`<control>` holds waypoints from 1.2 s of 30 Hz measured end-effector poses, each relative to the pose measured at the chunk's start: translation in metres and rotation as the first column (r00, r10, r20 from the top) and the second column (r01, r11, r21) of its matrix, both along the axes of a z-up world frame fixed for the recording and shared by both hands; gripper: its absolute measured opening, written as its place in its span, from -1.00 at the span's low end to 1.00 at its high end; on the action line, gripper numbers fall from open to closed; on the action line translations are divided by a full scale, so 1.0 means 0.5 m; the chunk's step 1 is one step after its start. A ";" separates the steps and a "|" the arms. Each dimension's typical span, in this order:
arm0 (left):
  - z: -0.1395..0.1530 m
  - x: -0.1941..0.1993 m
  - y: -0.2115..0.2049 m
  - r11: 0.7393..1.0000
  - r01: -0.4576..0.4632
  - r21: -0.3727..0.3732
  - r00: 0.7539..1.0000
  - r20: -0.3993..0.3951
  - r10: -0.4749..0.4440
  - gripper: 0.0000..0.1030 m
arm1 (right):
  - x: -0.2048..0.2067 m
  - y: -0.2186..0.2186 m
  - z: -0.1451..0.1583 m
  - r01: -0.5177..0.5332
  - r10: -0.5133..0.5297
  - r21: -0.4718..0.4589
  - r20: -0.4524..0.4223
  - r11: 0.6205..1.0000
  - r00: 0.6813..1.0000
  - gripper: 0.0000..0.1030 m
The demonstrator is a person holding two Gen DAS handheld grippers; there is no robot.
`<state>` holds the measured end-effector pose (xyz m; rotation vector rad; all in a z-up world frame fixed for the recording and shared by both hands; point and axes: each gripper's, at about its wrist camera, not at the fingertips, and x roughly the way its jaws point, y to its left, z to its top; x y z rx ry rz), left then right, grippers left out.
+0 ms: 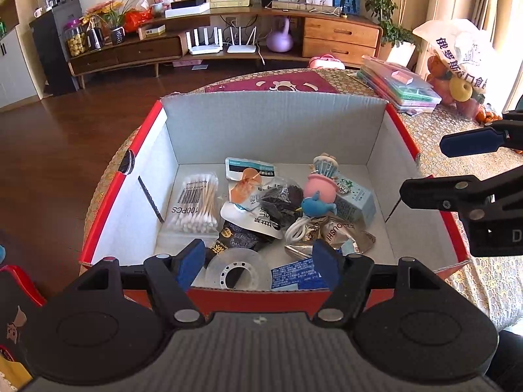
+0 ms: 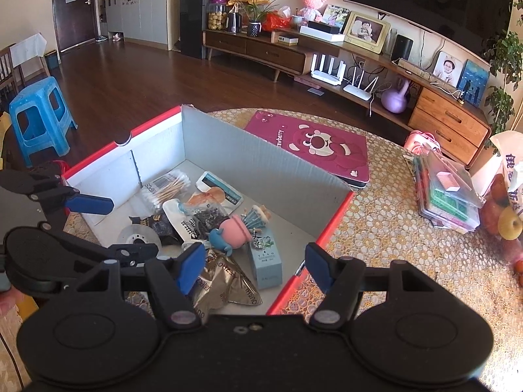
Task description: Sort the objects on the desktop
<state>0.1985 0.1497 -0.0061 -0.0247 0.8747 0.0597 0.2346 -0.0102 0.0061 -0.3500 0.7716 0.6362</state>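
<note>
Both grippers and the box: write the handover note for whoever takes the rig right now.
Left gripper: open, empty, at the box's near edge.
Right gripper: open, empty, over the box's near right corner.
Box on the table: holds cotton swabs, tape roll, snack packets, a pink and blue toy, a small carton, white cable.
Done: those items are in the box.
Left: on the cloth outside, a pink case, plastic cases and a fruit bag; whether they go in, I cannot tell.
</note>
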 end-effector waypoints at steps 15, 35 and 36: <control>0.064 -0.065 -0.027 0.999 0.036 -0.018 0.998 0.046 -0.035 0.39 | -0.081 -0.055 0.041 -0.030 0.029 0.052 0.020 0.998 0.999 0.37; 0.113 -0.153 -0.040 0.998 0.029 -0.052 0.995 0.094 -0.024 0.60 | -0.179 -0.100 0.066 -0.002 -0.006 0.172 0.047 0.985 0.999 0.64; 0.112 -0.155 -0.039 0.998 0.031 -0.058 0.995 0.093 -0.025 0.61 | -0.181 -0.102 0.064 0.001 -0.009 0.175 0.044 0.985 0.999 0.64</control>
